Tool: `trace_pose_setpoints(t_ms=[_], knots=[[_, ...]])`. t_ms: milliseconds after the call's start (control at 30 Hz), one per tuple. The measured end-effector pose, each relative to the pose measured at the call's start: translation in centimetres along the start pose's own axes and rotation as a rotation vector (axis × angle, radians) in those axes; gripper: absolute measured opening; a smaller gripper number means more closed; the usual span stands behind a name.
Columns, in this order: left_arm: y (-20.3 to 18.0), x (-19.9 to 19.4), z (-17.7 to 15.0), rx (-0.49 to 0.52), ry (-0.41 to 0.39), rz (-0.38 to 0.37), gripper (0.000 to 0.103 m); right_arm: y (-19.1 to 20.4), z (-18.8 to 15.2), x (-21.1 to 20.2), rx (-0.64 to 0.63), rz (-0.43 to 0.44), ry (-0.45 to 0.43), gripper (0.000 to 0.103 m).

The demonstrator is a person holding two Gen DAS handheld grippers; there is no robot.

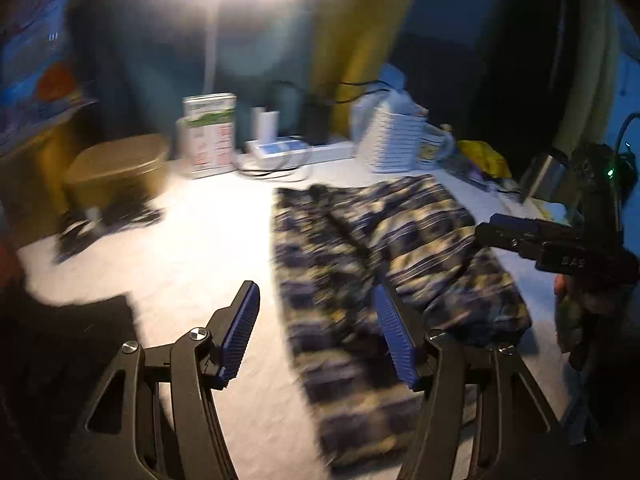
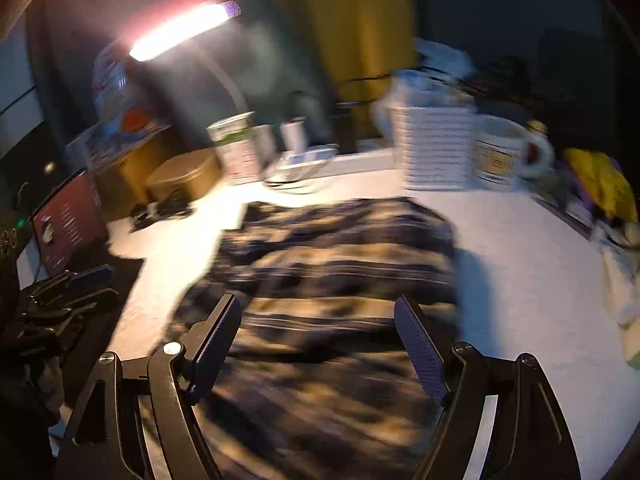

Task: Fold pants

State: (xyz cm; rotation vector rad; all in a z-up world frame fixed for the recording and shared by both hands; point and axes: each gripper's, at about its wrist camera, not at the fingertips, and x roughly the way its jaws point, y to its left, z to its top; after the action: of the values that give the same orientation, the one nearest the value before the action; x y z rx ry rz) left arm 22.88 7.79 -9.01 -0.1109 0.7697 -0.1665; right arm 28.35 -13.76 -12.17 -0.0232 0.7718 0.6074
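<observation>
The patterned navy and cream pants (image 1: 384,264) lie in a folded heap on the white table (image 1: 200,264). My left gripper (image 1: 316,304) is open and empty, held above the pants' near left edge. My right gripper (image 2: 320,320) is open and empty, held above the pants (image 2: 332,272). The right gripper also shows in the left wrist view (image 1: 556,240) at the pants' right side. The left gripper shows at the left edge of the right wrist view (image 2: 68,284). Both views are motion-blurred.
Along the back stand a tan box (image 1: 116,168), a carton (image 1: 210,132), a white power strip (image 1: 296,148), a white slatted basket (image 2: 436,144) and a mug (image 2: 504,152). A lamp (image 2: 180,32) shines above. A dark mat (image 1: 64,340) and a tablet (image 2: 68,224) lie at left.
</observation>
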Motion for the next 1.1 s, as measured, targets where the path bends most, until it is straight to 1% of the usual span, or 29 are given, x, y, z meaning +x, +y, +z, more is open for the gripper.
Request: trace_pose_setpoints(t_ms=[100,167,300,333,367,400,433,467,533,600,667,733,767,833,867,933,1000,1033,1100], knots=[[-1.5,2.3,1.0,0.031,0.026,-0.043,0.061,-2.6,-0.6,0.0,0.038,-0.022,0.000,0.080],[-2.3,4.5,1.6,0.068,0.059,-0.030,0.061,-3.7,-1.1,0.2,0.050,-0.022,0.006,0.080],[-2.8,7.3,2.0,0.110,0.087,-0.006,0.060,-4.9,-1.9,0.9,0.063,-0.008,0.027,0.080],[-2.8,7.9,2.0,0.118,0.093,-0.002,0.056,-5.3,-2.0,1.2,0.072,0.000,0.035,0.080],[-2.5,8.6,2.0,0.122,0.100,0.018,0.032,-5.6,-2.2,1.5,0.082,0.007,0.043,0.080],[-2.3,9.0,2.1,0.118,0.108,0.032,0.030,-5.8,-2.3,1.7,0.088,0.007,0.048,0.080],[-1.8,9.4,2.3,0.103,0.113,0.026,0.029,-5.9,-2.3,1.9,0.089,0.008,0.051,0.080],[-1.3,9.6,2.4,0.095,0.116,0.024,0.026,-5.9,-2.4,2.1,0.089,0.011,0.053,0.080],[-0.6,9.6,2.6,0.086,0.121,0.048,0.024,-5.9,-2.3,2.5,0.088,0.020,0.057,0.080],[0.1,9.4,2.9,0.071,0.110,0.070,0.018,-5.6,-2.3,2.9,0.078,0.022,0.065,0.080],[1.2,9.4,3.3,0.057,0.100,0.101,0.018,-5.3,-2.4,3.6,0.056,0.009,0.094,0.080],[2.0,9.6,3.4,0.031,0.113,0.093,0.018,-4.7,-2.7,4.3,0.023,-0.006,0.132,0.080],[2.2,9.6,3.4,0.022,0.114,0.089,0.021,-4.6,-2.9,4.4,0.014,-0.013,0.138,0.080],[2.2,9.3,3.4,0.021,0.107,0.090,0.021,-4.4,-3.1,3.9,0.007,-0.024,0.133,0.080],[2.2,8.8,3.4,0.012,0.095,0.079,0.021,-4.4,-3.1,3.7,0.009,-0.027,0.132,0.080],[2.3,8.2,3.6,-0.005,0.091,0.076,0.024,-4.5,-3.5,2.9,0.015,-0.040,0.128,0.080],[2.3,7.4,3.8,-0.026,0.082,0.117,0.025,-4.3,-4.0,1.9,0.011,-0.046,0.118,0.080],[2.3,6.7,3.8,-0.039,0.070,0.112,0.025,-4.1,-4.3,1.3,0.006,-0.050,0.116,0.080],[1.7,4.9,3.5,-0.039,0.036,0.060,0.027,-3.7,-5.0,0.6,-0.005,-0.062,0.119,0.080]])
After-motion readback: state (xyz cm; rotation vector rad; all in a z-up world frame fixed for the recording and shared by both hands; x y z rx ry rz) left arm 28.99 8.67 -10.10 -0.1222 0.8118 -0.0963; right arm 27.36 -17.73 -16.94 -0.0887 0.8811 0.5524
